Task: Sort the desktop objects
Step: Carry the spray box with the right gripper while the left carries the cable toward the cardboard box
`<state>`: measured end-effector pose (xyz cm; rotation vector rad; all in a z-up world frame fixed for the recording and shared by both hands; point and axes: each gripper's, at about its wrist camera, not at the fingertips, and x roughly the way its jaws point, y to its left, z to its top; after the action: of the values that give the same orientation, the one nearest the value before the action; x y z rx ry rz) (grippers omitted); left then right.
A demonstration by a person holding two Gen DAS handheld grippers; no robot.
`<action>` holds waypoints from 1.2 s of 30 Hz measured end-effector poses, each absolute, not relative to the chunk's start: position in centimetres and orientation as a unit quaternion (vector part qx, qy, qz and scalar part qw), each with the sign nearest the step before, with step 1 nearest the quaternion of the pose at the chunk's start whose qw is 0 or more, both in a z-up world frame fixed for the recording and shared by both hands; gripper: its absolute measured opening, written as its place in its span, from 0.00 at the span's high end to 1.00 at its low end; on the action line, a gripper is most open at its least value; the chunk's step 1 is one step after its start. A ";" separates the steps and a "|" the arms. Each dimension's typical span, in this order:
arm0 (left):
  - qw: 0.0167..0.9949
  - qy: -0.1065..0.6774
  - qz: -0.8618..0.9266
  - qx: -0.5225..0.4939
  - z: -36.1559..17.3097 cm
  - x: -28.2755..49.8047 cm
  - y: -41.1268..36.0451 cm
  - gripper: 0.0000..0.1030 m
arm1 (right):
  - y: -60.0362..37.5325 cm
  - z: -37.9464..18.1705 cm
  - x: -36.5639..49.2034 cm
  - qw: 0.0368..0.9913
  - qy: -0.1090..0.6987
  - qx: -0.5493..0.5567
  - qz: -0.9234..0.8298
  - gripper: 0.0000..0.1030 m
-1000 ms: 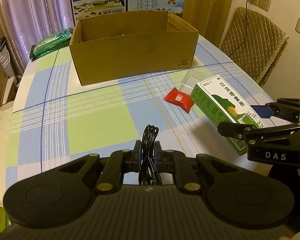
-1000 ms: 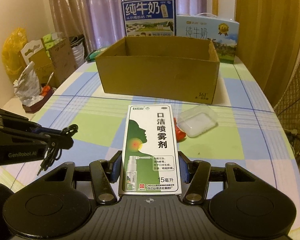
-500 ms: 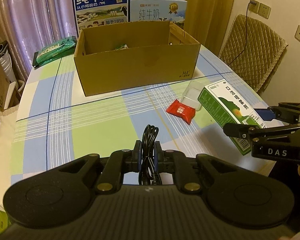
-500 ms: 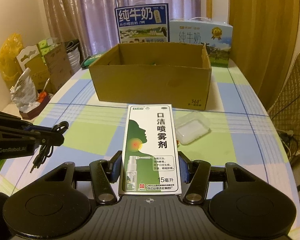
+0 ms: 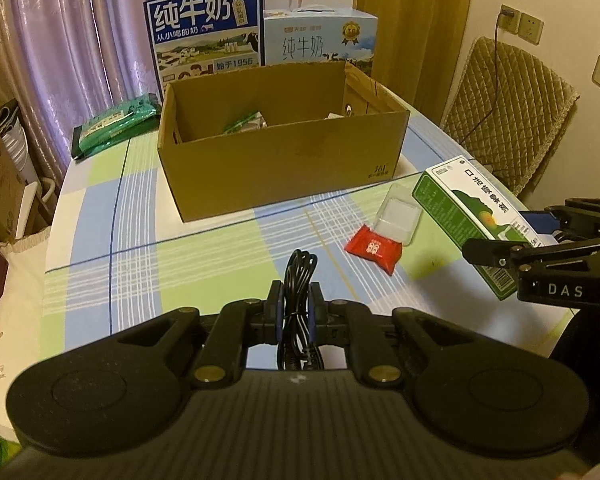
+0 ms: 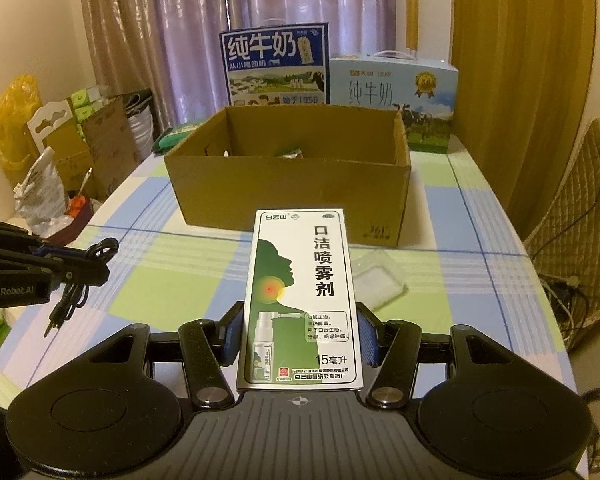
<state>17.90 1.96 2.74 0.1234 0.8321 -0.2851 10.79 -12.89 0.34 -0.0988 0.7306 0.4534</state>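
Left wrist alone shows red packet (image 5: 373,249).

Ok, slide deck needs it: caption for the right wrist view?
Right gripper holds a spray box facing the carton; left gripper holds a cable.

Ahead of both your grippers the cardboard box (image 5: 284,140) sits on the table (image 5: 100,240), with two milk cartons (image 6: 276,68) behind it. Between your right gripper (image 6: 300,336) and the box lies the plastic tray (image 6: 376,280); the candy packet (image 5: 374,250) touches its near side, right of your left gripper (image 5: 296,308).
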 end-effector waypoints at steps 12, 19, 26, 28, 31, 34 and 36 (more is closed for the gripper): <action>0.903 0.398 -0.150 0.059 3.8 20.1 1.1 0.92 | -13.1 1.5 12.9 0.909 0.352 -0.048 0.219 0.49; 0.903 0.398 -0.151 0.054 4.4 22.2 1.0 0.92 | -13.0 2.1 14.8 0.909 0.349 -0.052 0.222 0.49; 0.905 0.396 -0.149 0.053 4.9 24.7 1.1 0.92 | -12.7 2.6 17.3 0.908 0.348 -0.053 0.226 0.49; 0.905 0.396 -0.147 0.050 5.0 25.7 1.2 0.92 | -12.5 2.9 18.2 0.908 0.347 -0.050 0.228 0.49; 0.906 0.394 -0.144 0.051 5.2 27.3 1.3 0.92 | -12.1 3.3 19.8 0.908 0.345 -0.051 0.230 0.49; 0.908 0.392 -0.140 0.054 5.6 28.9 1.4 0.92 | -11.6 3.8 21.4 0.908 0.343 -0.055 0.234 0.49; 0.909 0.389 -0.138 0.056 6.0 30.2 1.5 0.92 | -11.3 4.1 22.6 0.908 0.341 -0.058 0.237 0.49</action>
<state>30.23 1.46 6.05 0.1164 0.8014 -0.2845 22.64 -11.28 4.09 -0.1192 0.7046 0.4895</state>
